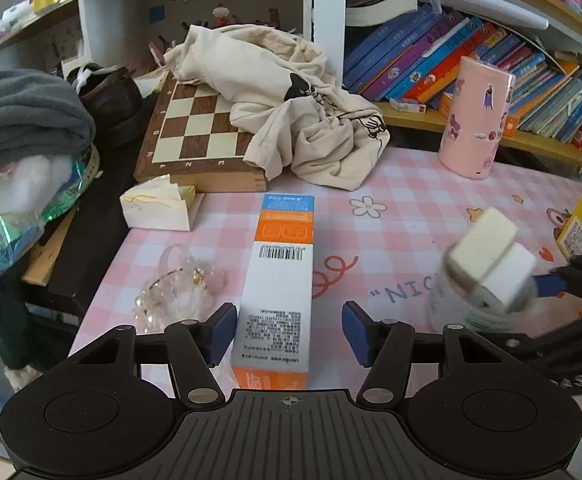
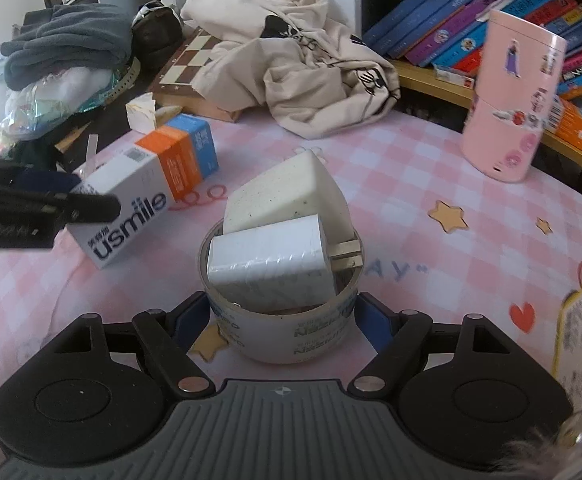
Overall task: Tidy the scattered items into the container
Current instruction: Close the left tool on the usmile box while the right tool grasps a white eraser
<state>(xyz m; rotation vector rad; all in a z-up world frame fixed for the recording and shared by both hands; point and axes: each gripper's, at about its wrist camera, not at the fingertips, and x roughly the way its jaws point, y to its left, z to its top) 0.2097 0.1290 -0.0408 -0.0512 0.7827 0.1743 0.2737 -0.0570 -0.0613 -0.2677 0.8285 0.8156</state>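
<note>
Two chargers held in cup, gripped by right fingers; light, rigid box beside cup, straddled by spread left fingers.

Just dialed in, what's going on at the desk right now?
The right gripper is closed around a small round container that already holds two white chargers. The left gripper is open, its fingers straddling the near end of the white and orange usmile box lying on the pink checked tablecloth; the box is not yet gripped.
</note>
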